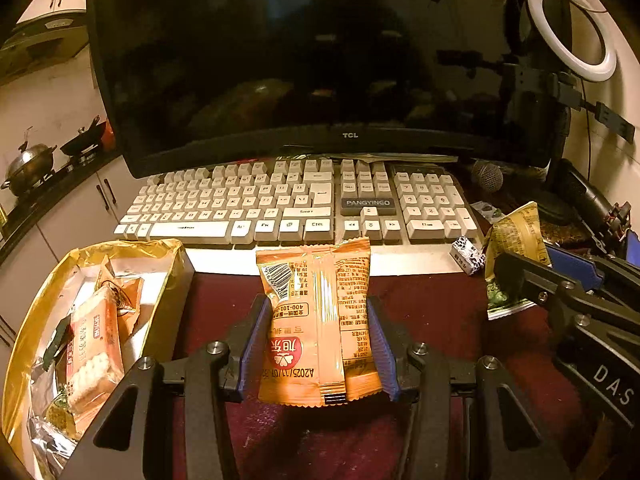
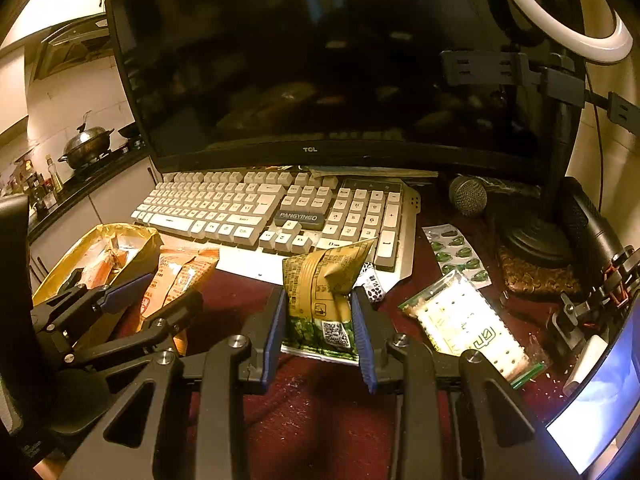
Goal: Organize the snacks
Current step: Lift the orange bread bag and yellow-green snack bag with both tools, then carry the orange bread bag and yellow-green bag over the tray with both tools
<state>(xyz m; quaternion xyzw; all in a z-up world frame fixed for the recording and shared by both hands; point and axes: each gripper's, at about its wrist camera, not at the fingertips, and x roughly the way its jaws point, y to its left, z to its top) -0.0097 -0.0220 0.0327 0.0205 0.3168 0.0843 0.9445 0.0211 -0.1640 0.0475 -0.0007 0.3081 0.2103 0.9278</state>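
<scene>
Both light, crinkly, slippery packets sit clamped mid-body: the left gripper (image 1: 318, 344) jaws squeeze the orange packet (image 1: 318, 320), the right gripper (image 2: 319, 334) jaws the olive packet (image 2: 322, 296).

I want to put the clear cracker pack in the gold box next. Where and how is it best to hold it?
Grip the clear cracker pack across its narrow width, near the middle, coming from above. It lies flat on the red cloth, long and thin, at an angle, so turn the hand-held gripper to meet its long edges. The blister sheet lies close behind it.
</scene>
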